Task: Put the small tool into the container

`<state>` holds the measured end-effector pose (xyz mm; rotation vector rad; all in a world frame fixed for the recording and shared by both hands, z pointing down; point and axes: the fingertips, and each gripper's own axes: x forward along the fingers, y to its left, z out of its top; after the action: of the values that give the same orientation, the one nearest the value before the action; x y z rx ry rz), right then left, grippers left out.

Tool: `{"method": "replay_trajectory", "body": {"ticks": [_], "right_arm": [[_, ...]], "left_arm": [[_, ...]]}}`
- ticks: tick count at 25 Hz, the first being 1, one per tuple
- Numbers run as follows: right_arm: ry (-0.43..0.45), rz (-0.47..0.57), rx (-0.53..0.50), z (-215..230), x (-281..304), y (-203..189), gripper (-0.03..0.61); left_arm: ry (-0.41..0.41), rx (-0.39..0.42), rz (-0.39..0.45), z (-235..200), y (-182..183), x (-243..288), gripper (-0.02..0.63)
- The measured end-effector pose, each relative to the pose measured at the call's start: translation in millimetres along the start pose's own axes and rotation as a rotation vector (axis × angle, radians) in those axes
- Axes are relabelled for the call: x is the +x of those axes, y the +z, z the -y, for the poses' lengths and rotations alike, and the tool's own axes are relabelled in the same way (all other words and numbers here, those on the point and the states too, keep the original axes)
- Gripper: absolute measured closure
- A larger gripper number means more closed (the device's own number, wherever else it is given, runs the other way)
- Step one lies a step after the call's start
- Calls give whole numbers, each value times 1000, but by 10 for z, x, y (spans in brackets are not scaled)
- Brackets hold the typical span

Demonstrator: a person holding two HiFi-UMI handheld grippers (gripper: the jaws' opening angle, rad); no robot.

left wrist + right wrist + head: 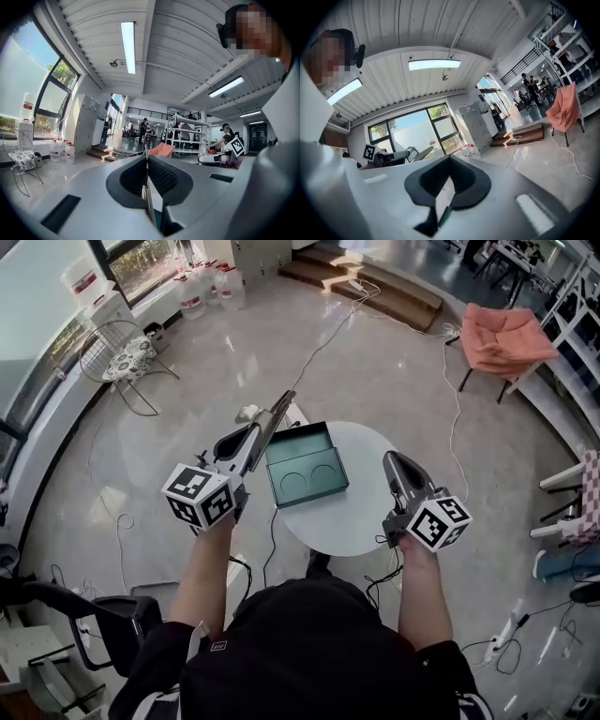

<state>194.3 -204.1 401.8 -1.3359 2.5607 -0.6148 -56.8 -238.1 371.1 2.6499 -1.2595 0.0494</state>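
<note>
Glossy grey flooring surrounds a round white table [366,512] bearing an open teal container [302,457] with two circular recesses. The left gripper [255,432] is clamped on the small tool [277,410], a thin metal strip. The right gripper [391,458] has its jaws together, empty.

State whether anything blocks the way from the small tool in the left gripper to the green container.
Nothing visible does. The small tool, clamped in the left gripper, is beside the left edge of the open-topped container; the right gripper stands off to its right.

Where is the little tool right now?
In the head view, the small tool is pinched in the left gripper, just left of the green container on the round table.
</note>
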Motion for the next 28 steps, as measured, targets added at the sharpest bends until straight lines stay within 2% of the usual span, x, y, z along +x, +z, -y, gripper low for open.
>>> {"method": "replay_trajectory", "body": {"ticks": [8, 14, 21, 28], "right_arm": [[82, -47, 68, 482, 562, 29, 569], [94, -136, 123, 594, 764, -311, 569], [93, -265, 143, 559, 939, -796, 569], [72, -355, 169, 593, 1025, -1139, 569]], "left_arm": [[26, 7, -41, -44, 67, 510, 603], [45, -30, -94, -219, -147, 649, 601], [-4, -24, -193, -407, -567, 915, 601], [-74, -11, -327, -528, -1180, 1237, 601]]}}
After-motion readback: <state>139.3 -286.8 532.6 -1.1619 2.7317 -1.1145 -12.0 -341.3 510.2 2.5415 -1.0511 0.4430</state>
